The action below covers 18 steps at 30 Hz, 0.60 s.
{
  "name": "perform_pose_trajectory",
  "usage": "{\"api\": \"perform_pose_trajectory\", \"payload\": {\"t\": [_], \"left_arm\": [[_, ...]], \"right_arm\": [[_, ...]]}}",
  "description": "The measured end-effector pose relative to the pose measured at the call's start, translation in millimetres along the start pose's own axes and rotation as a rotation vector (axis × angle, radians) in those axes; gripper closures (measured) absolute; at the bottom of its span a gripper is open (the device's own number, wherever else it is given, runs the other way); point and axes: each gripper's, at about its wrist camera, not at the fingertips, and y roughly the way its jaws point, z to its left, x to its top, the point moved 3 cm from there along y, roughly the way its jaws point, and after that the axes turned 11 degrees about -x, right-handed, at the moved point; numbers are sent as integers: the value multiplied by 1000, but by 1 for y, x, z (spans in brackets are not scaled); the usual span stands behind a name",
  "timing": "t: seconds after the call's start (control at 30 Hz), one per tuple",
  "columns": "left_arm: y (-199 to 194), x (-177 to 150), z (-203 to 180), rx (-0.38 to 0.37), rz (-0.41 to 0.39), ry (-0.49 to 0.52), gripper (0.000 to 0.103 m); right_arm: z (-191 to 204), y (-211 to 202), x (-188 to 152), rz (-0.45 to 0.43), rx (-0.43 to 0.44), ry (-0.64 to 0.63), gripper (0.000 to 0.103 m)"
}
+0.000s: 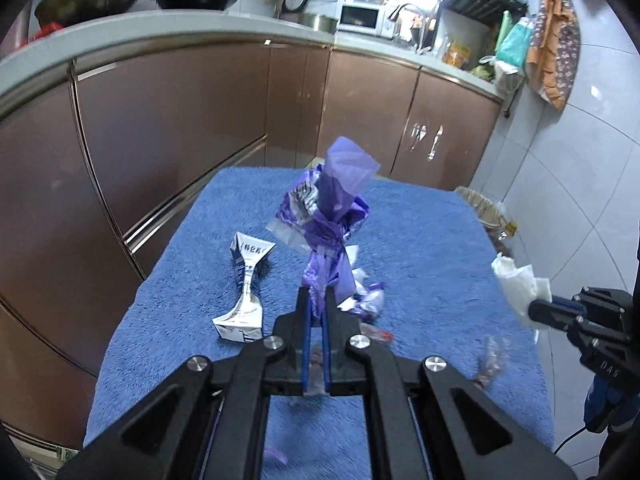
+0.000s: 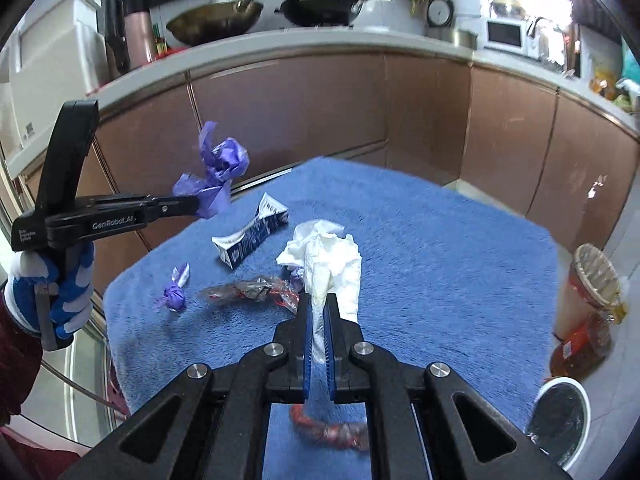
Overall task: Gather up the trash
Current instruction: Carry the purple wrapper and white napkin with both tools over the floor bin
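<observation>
My left gripper (image 1: 318, 296) is shut on a crumpled purple wrapper (image 1: 332, 208) and holds it up above the blue towel (image 1: 420, 248); it also shows in the right wrist view (image 2: 216, 176). My right gripper (image 2: 319, 304) is shut on a white tissue (image 2: 328, 256), also seen at the right in the left wrist view (image 1: 516, 284). On the towel lie a crushed blue-white carton (image 2: 250, 236), a small purple wrapper (image 2: 175, 292), a clear-red wrapper (image 2: 256, 290) and a red wrapper (image 2: 332, 432) under my right gripper.
A white-rimmed trash bin (image 2: 560, 420) stands on the floor at the lower right, beside an oil bottle (image 2: 580, 344) and a wicker basket (image 2: 596, 276). Brown cabinets (image 2: 320, 112) run behind the towel-covered table.
</observation>
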Motion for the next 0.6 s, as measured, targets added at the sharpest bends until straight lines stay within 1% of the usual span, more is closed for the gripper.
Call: {"api": "perform_pose_trajectory", "payload": {"t": [0.17,0.3,0.47,0.6], "left_arm": [[-27,3,-28,-20,-43,27,99],[-44,5,-61,-47,-71,68,99],[-42,7,-106,-99,-67,129,99],[-20,10,-147,-158,-34,183,99]], "right_arm": [[-15,-49,-8,-71,-48,39,97],[-32,-82,-18,-125,-91,82,97],[-65,-111,-37,-169,-152,166,97],[-94,-120,-52,-179,-202,237,97]]}}
